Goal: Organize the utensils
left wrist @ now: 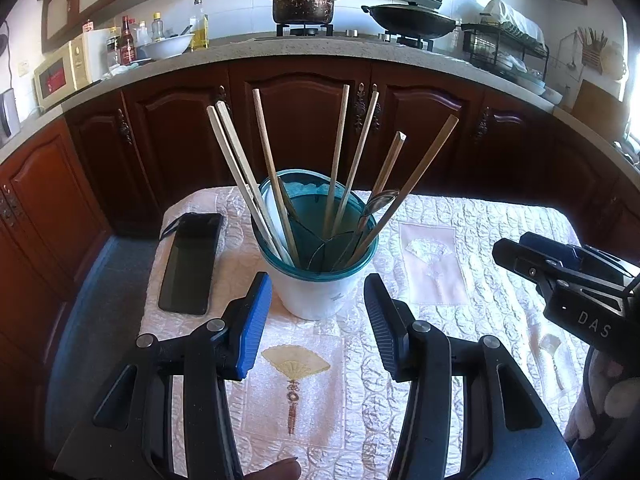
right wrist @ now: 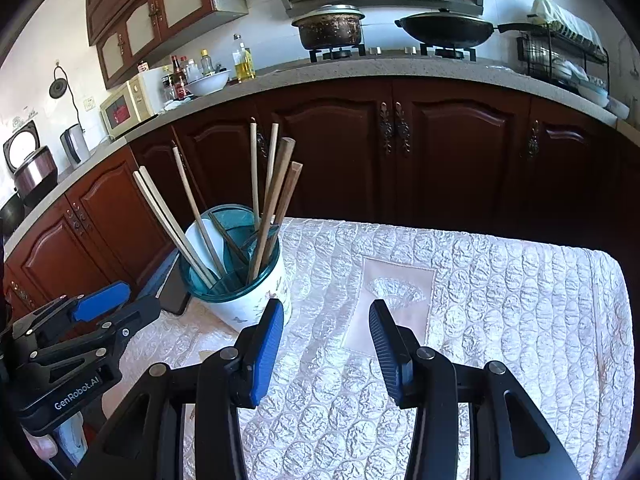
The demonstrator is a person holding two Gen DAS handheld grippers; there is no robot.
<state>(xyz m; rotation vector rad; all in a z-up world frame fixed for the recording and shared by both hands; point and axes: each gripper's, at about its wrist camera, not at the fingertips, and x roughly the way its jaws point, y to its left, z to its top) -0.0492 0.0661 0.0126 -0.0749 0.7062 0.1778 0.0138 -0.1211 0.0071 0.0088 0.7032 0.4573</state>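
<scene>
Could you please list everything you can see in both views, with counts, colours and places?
holder: one, white with teal rim, on the cloth, centre
chopsticks: about eight, pale and brown wood, standing in the holder
spoons: at least one, metal, in the holder; count unclear
phone: one, black, flat on the cloth beside the holder
cloth: one, pinkish white, quilted, fan motifs, covering the table
pot: one, dark, on the stove
wok: one, black, on the stove
microwave: one, cream, on the counter
left gripper: open, empty, facing the holder
right gripper: open, empty, over bare cloth
</scene>
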